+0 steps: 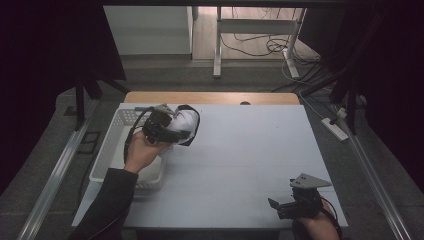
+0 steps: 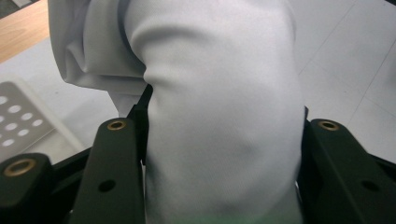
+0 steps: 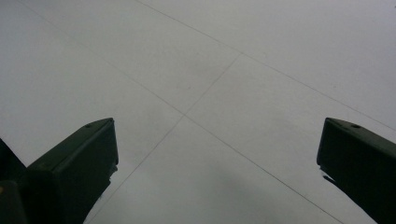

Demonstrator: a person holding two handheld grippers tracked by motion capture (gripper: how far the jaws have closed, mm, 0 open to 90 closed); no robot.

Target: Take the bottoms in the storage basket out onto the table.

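White desk (image 1: pixel 240 165): my left hand-held gripper (image 1: pixel 172 131) clamps a white garment (image 1: pixel 184 124) beside the basket (image 1: pixel 107 155), apparently for laying out; right hand-held gripper (image 1: pixel 280 202) rests open.

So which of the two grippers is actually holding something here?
The left gripper, beside the white basket: its jaws clamp a bundled white cloth. The right gripper sits open over bare table.

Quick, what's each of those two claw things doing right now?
Left gripper: closed on a bundle of white cloth, next to the white basket.
Right gripper: open, holding nothing, over the table.
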